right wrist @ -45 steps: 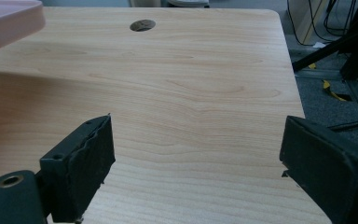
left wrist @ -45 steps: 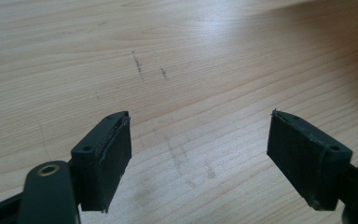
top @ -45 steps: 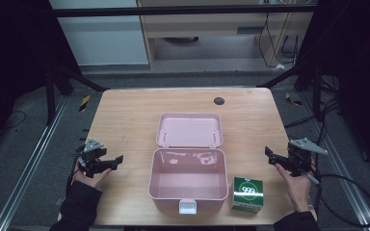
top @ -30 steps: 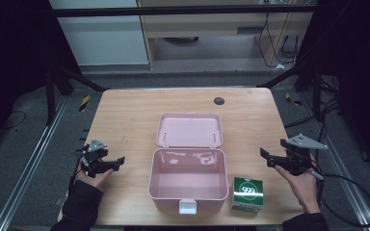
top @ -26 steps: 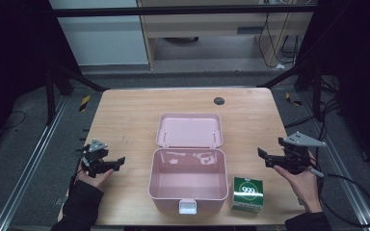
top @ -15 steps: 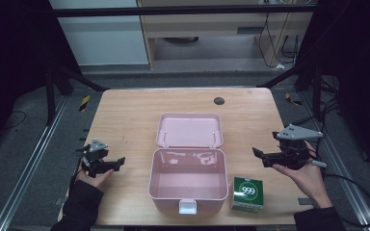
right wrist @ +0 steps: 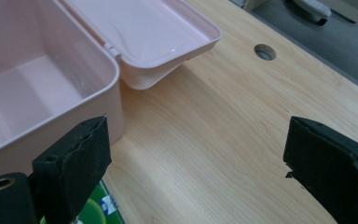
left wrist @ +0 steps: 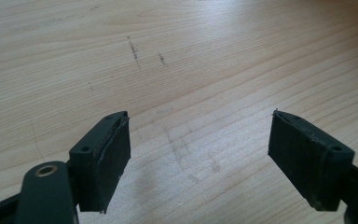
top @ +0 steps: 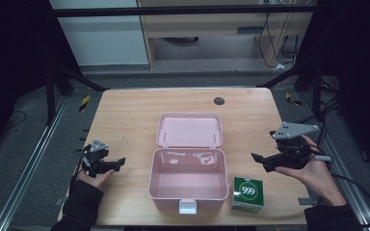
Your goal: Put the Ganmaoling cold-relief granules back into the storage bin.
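Observation:
A pink plastic box stands open and empty in the middle of the wooden table, its lid laid flat behind it. A green carton marked 999 sits just right of the box near the front edge. My right gripper hovers open above the table, right of the box and behind the carton; its view shows the box wall, the lid and a corner of the carton. My left gripper rests open left of the box over bare wood.
A round cable hole lies in the table top near the back edge, also in the right gripper view. Metal frame rails run along both sides of the table. A white latch sticks out at the box front.
My right gripper has moved left and risen, from the table's right edge toward the box. The left gripper has stayed in place.

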The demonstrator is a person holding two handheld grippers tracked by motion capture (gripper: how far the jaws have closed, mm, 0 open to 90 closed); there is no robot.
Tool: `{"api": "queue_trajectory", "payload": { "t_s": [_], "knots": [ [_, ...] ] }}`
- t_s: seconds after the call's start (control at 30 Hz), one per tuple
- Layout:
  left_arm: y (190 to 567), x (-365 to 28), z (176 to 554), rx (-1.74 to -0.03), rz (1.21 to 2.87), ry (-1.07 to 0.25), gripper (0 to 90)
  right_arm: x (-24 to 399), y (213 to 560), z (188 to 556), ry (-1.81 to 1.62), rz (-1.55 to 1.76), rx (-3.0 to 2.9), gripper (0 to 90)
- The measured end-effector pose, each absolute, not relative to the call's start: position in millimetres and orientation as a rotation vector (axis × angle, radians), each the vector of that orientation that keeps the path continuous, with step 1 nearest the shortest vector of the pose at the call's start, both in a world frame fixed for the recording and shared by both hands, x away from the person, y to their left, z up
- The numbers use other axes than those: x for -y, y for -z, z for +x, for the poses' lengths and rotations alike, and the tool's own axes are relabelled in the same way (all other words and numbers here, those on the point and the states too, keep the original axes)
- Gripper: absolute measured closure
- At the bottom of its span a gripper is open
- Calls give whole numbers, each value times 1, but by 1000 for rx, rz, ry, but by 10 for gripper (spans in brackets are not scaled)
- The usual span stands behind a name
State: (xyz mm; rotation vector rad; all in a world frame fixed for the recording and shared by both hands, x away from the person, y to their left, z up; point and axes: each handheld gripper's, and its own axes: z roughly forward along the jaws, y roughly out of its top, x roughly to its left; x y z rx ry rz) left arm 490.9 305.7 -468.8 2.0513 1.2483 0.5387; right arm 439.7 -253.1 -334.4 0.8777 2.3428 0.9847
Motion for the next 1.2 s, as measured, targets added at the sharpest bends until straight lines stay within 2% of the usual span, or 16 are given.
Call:
{"api": "queue_trajectory", "payload": {
  "t_s": [0.53,1.2],
  "knots": [
    [469,-304,491,-1244,2055,-535,202,233,339,428,-790,673,-2583,57],
    [469,-302,491,-1233,2076,-537,202,209,370,415,-581,530,-2789,62]
  ]
}}
